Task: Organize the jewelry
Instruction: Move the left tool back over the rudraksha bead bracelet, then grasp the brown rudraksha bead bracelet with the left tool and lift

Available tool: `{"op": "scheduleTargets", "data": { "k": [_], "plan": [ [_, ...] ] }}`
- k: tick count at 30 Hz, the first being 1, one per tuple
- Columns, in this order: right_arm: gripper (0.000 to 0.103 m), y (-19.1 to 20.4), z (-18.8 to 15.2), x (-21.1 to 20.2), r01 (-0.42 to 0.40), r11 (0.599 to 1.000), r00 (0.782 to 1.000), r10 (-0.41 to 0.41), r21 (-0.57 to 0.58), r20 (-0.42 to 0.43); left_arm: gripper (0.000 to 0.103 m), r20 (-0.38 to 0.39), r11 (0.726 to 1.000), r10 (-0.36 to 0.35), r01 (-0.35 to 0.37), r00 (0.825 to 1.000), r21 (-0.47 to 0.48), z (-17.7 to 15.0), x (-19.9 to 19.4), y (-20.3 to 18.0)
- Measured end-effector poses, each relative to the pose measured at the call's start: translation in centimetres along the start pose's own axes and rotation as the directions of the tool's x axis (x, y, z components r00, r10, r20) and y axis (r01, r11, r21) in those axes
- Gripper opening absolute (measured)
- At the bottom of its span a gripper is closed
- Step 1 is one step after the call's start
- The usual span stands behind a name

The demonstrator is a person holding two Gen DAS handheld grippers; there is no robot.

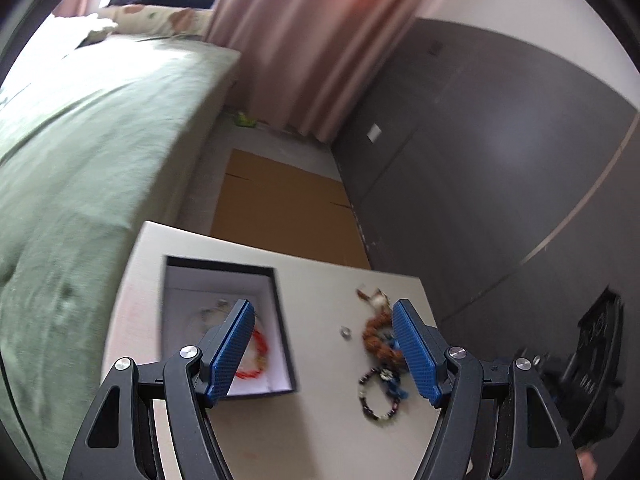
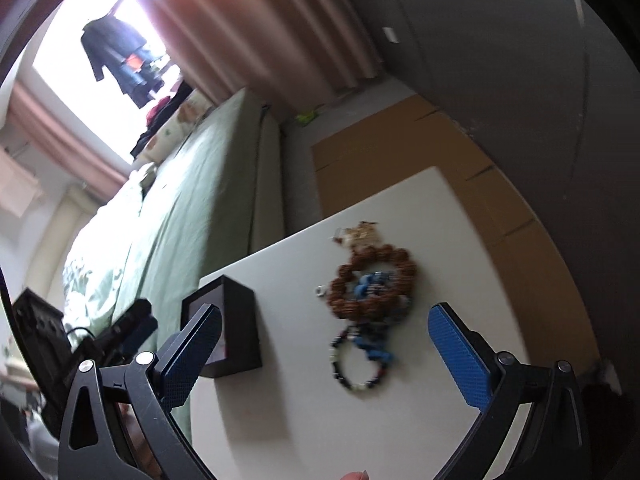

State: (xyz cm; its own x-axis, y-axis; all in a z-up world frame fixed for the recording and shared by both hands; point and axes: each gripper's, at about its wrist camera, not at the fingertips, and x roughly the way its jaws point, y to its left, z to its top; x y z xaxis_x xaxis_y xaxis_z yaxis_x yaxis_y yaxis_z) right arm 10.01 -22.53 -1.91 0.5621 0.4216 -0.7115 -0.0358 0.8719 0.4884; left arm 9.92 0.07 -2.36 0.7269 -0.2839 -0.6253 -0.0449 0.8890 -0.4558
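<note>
A black box with a pale lining [image 1: 224,280] sits on a white table [image 1: 320,432]; a red bead bracelet [image 1: 256,364] and a thin pale chain lie inside. Right of the box lies a jewelry pile: a brown bead bracelet [image 1: 378,340], a dark bead bracelet [image 1: 378,398], blue pieces and a small silver ring [image 1: 345,332]. My left gripper [image 1: 324,348] hangs open above the table between box and pile, holding nothing. The right wrist view shows the box [image 2: 236,320], the brown bracelet [image 2: 372,282] and the dark bracelet [image 2: 358,364]. My right gripper [image 2: 326,344] stands wide open over the pile, empty.
A bed with a green cover [image 1: 80,152] lies left of the table. Flat brown cardboard [image 1: 280,208] covers the floor beyond the table, beside a dark grey wall [image 1: 500,160] and pink curtains [image 1: 312,40]. The other gripper's black body [image 2: 120,336] shows at left.
</note>
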Motion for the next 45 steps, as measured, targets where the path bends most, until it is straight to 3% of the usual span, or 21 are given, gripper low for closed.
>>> {"op": "scheduleTargets", "data": {
  "k": [8,11,16,35,41,43,45],
  "plan": [
    [0.103,-3.8,0.6,-1.5,0.028,0.995,1.0,-0.028,0.093,-0.003,0.072,-0.079,0.997,0.003,0.003,0.997,0.08,-2.1,3.5,-3.5],
    [0.103,-4.5,0.8,-1.6,0.047,0.993,0.999,-0.046,0.111,-0.008,0.067,-0.117,0.997,-0.016,0.024,0.993,0.068,-2.5,5.0,-4.4],
    [0.103,-5.8,1.3,-2.3,0.033,0.989,0.999,-0.032,0.141,-0.004,0.049,-0.22,0.998,0.014,0.001,0.975,0.069,-2.9,8.1,-5.6],
    [0.103,-11.2,2.2,-4.7,0.014,0.969,1.0,-0.018,0.248,0.014,0.047,-0.35,0.981,0.168,-0.191,0.921,-0.03,-3.7,16.7,-7.4],
    [0.103,-11.7,2.1,-4.8,0.006,0.966,1.0,-0.007,0.258,0.004,0.047,-0.34,0.972,0.184,-0.223,0.922,-0.079,-4.2,17.8,-7.3],
    [0.103,-11.6,2.0,-4.5,0.003,0.968,1.0,-0.001,0.252,-0.008,0.03,-0.345,0.97,0.176,-0.223,0.922,-0.102,-4.2,18.1,-7.0],
    [0.103,-11.4,1.9,-4.2,0.0,0.97,1.0,0.005,0.245,-0.02,0.026,-0.364,0.966,0.175,-0.231,0.915,-0.115,-4.4,18.4,-6.6]
  ]
}}
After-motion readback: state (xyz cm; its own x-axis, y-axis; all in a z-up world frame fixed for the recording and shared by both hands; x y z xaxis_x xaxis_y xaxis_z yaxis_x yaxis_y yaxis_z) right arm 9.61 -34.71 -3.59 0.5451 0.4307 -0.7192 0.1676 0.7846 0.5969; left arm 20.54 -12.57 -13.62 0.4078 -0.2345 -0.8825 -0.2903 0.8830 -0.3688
